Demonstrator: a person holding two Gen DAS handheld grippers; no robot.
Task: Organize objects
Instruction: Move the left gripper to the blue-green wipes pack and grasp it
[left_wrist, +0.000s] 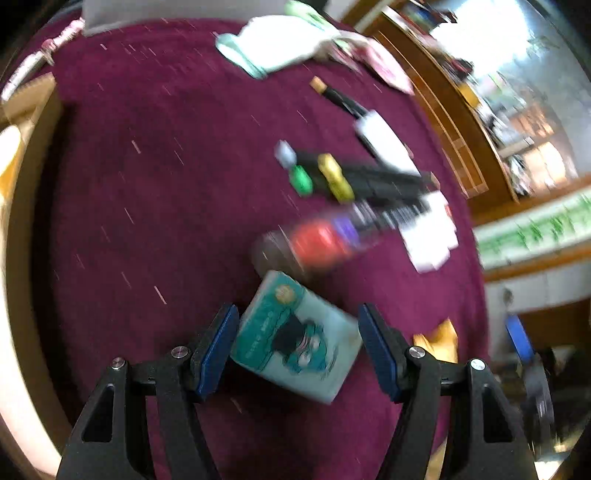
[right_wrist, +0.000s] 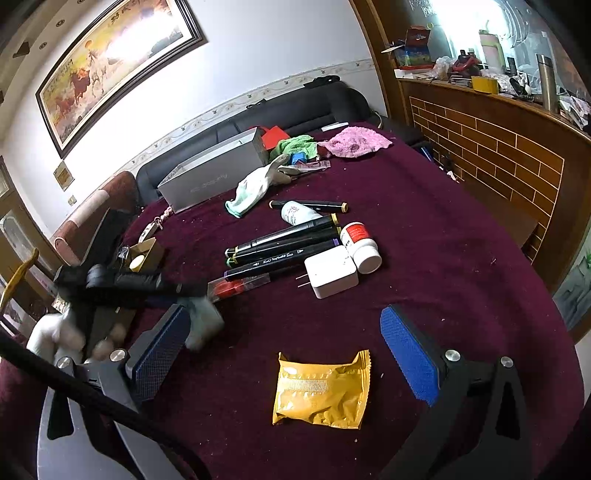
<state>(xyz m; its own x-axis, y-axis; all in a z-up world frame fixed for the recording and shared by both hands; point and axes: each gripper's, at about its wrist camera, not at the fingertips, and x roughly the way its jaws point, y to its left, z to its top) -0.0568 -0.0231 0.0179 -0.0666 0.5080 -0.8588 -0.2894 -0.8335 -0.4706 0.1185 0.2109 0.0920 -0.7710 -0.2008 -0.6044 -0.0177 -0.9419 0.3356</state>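
Note:
A teal tissue pack (left_wrist: 295, 339) with a cartoon print sits tilted between the blue pads of my left gripper (left_wrist: 295, 325), which is shut on it just above the maroon tablecloth (left_wrist: 147, 221). The left wrist view is motion-blurred. In the right wrist view the same gripper (right_wrist: 147, 288) is a dark blur at the left, with the pale pack (right_wrist: 205, 317) at its tip. My right gripper (right_wrist: 284, 354) stands open over a yellow foil packet (right_wrist: 321, 391), which lies flat on the cloth untouched.
Several black markers (right_wrist: 284, 243), a white charger (right_wrist: 332, 271) and a red-labelled pill bottle (right_wrist: 360, 243) lie mid-table. Behind are a white glove (right_wrist: 255, 184), a grey box (right_wrist: 214, 173), green (right_wrist: 295, 144) and pink (right_wrist: 356, 142) cloths. A wooden counter (right_wrist: 498, 147) stands right.

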